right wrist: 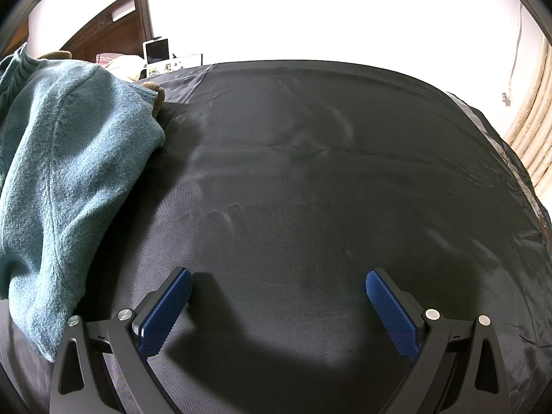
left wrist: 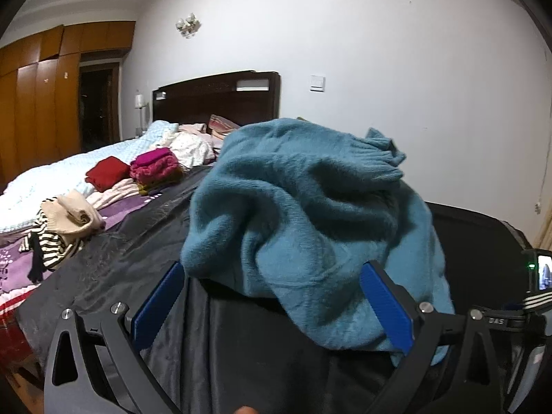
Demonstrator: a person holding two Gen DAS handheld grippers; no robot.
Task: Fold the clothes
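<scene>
Both hand-held grippers (left wrist: 272, 272) (right wrist: 278, 277) gaping empty, teal sweater (left wrist: 310, 200), folded piles (left wrist: 155, 167) left-view only

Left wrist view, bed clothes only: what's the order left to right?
Striped top → cream knit → red fold → magenta stack → teal sweater
</scene>
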